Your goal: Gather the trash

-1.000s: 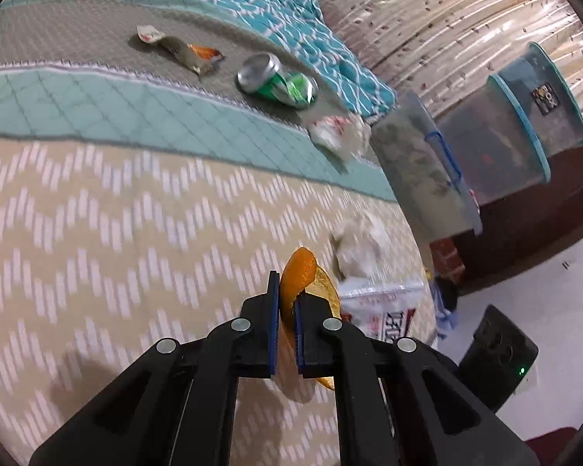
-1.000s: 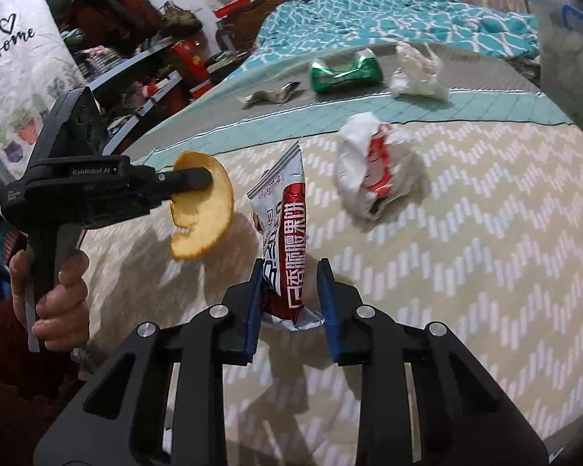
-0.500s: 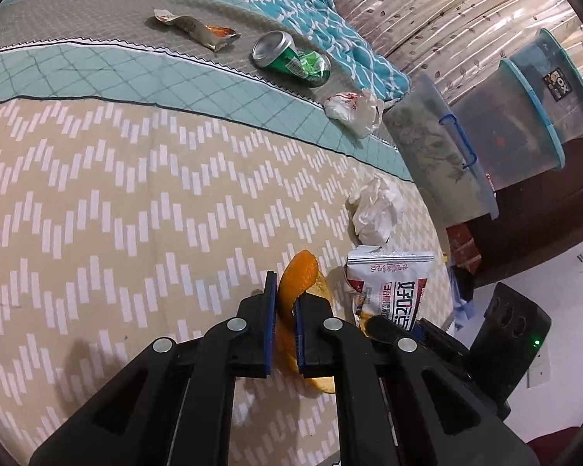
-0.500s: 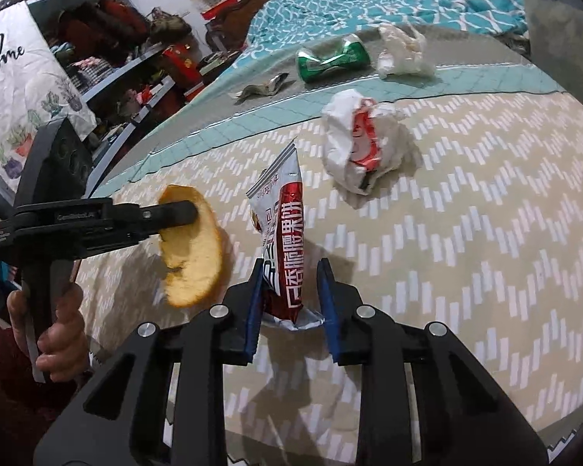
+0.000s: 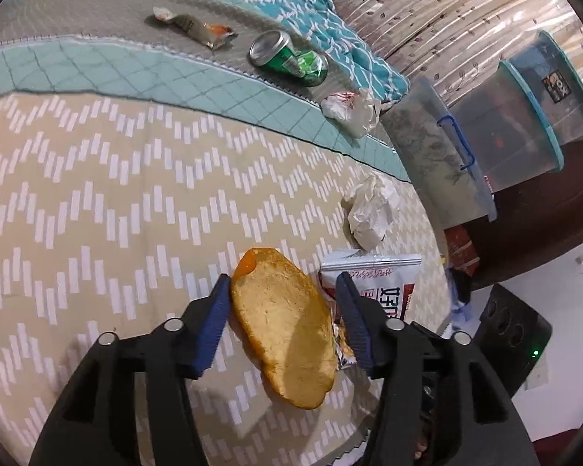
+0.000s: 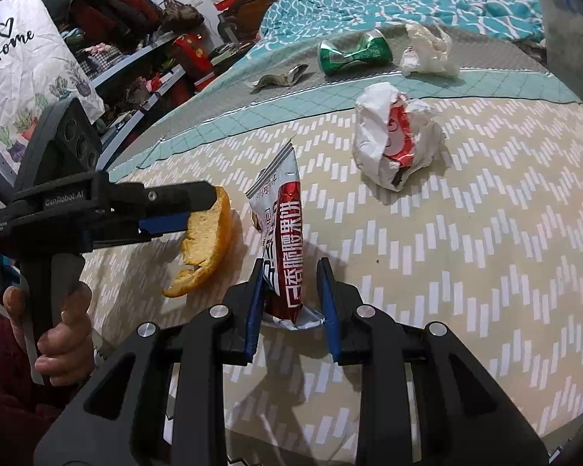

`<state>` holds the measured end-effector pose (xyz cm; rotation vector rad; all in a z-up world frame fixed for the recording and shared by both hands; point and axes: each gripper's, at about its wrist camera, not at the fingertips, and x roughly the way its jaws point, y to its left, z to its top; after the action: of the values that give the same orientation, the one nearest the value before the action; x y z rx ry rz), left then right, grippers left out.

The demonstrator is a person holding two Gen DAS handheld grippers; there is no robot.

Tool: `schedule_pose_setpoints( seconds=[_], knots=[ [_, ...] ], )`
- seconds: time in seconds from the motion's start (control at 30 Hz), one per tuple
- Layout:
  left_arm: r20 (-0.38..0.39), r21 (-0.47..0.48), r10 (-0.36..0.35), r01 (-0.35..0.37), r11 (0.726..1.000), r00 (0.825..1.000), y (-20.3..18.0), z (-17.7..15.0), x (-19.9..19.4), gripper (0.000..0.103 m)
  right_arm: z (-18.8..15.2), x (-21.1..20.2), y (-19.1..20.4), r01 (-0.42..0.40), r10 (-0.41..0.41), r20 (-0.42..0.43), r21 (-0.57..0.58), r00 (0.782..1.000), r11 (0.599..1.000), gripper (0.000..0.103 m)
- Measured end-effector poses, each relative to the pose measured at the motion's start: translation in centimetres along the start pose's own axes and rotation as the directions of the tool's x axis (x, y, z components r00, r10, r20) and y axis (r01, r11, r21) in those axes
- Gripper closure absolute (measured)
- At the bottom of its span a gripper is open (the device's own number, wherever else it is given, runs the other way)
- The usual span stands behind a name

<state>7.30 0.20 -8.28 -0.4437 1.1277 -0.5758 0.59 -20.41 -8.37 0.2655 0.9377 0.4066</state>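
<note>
Hidden: your left gripper's point(image 5: 283, 303) arms cover the near end of the peel point(image 5: 287, 334); the right gripper point(image 6: 291, 283) hides the packet's point(image 6: 285, 240) lower end.
Hard to tell: whether the peel touches the bedspread point(image 5: 97, 213).
Left claw: opening, pads clear of the peel lying between them, lower centre.
Right claw: narrowly parted, clamping the packet upright.
Pose: both point down at the bed; your hand point(image 6: 62, 334) grips the handle, lower left.
</note>
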Motion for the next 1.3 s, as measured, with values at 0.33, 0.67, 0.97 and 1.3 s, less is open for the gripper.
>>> schedule_pose_setpoints(
  seconds=[0.33, 0.67, 0.97, 1.3],
  knots=[
    [-0.006, 0.018, -0.004, 0.004, 1.000, 1.000, -0.4, -0.1, 0.4, 0.095, 0.1, 0.3, 0.3, -0.008, 0.008, -0.002, -0.011, 1.000, 1.000, 0.074],
    [0.042, -0.022, -0.050, 0.051, 0.998, 0.998, 0.4, 0.7, -1.4, 0.096, 0.7, -0.9, 0.0, -0.024, 0.024, 0.079, 0.002, 0.997, 1.000, 0.074],
    [0.041, -0.037, -0.060, 0.062, 0.997, 0.997, 0.8, 0.9, -1.8, 0.096, 0.9, -0.8, -0.5, -0.025, 0.023, 0.087, 0.016, 0.996, 1.000, 0.074],
    [0.034, -0.034, -0.064, 0.065, 0.997, 0.997, 0.7, 0.8, -1.6, 0.096, 0.7, -0.9, -0.4, -0.023, 0.022, 0.096, 0.015, 0.995, 1.000, 0.074]
  ],
)
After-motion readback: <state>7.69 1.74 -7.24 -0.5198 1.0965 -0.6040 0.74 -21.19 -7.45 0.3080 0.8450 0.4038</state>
